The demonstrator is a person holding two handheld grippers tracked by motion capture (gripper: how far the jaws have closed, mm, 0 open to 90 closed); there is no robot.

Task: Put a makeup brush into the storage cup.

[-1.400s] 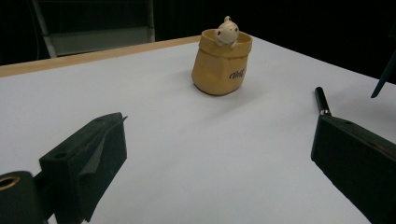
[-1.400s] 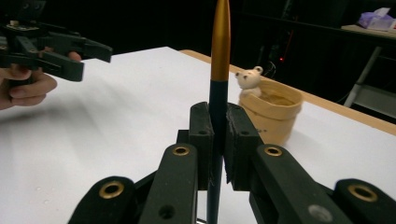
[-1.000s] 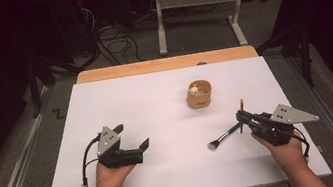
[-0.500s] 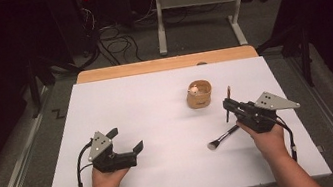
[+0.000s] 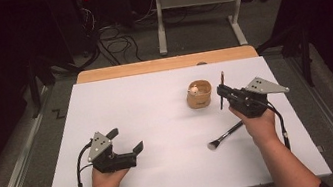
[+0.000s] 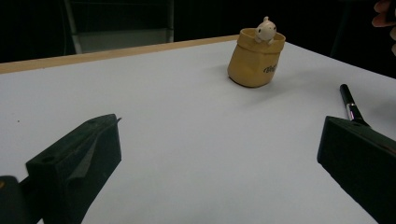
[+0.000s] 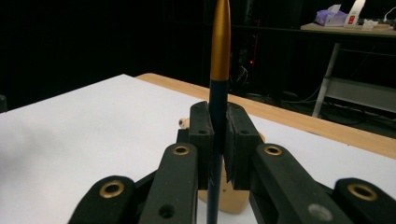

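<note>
A tan cup point(image 5: 199, 94) with a small pale figure at its rim stands right of the table's middle; in the left gripper view the cup point(image 6: 256, 58) is far ahead. My right gripper point(image 5: 223, 93) is just right of the cup, shut on a slim dark stick point(image 5: 221, 85) held upright. In the right gripper view, the jaws point(image 7: 218, 135) clamp the stick point(image 7: 219, 46), which has a gold upper end, and the cup point(image 7: 229, 200) peeks out behind them. A makeup brush point(image 5: 224, 136) lies flat nearer me. My left gripper point(image 5: 126, 140) rests open at the front left.
The white table top point(image 5: 146, 107) has a wooden strip point(image 5: 165, 64) along its far edge. Beyond it are a metal stand and cables on the floor. The brush handle point(image 6: 349, 105) lies ahead of the left gripper's right jaw.
My right gripper has moved left and away from me with the stick, ending beside the cup. The brush stays on the table. The left gripper has barely moved.
</note>
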